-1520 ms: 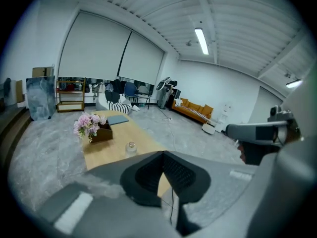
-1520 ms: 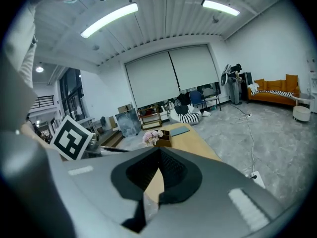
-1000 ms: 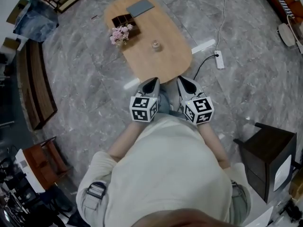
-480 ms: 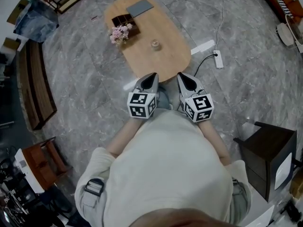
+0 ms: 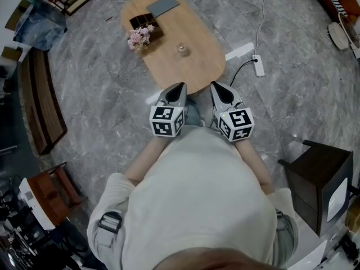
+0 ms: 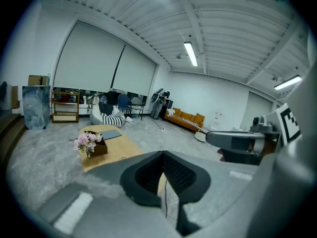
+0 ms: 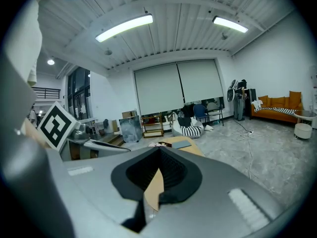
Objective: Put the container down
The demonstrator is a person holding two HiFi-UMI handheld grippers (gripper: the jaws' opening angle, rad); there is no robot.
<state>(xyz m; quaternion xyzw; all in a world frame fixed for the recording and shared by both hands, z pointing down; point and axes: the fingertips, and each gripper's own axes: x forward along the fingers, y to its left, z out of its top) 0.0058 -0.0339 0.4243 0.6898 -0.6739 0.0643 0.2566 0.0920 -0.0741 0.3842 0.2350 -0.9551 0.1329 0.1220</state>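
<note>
Though small from above, the container (image 5: 181, 49) looks clear, round.

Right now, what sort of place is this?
Probably a big open lounge or studio: a grey stone floor, an oval wooden table, an orange sofa by the wall, and strip lights overhead.

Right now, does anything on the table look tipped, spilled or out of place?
Nothing stands out: the flower box, grey pad and small jar sit tidily on the table, nothing spilled.
</note>
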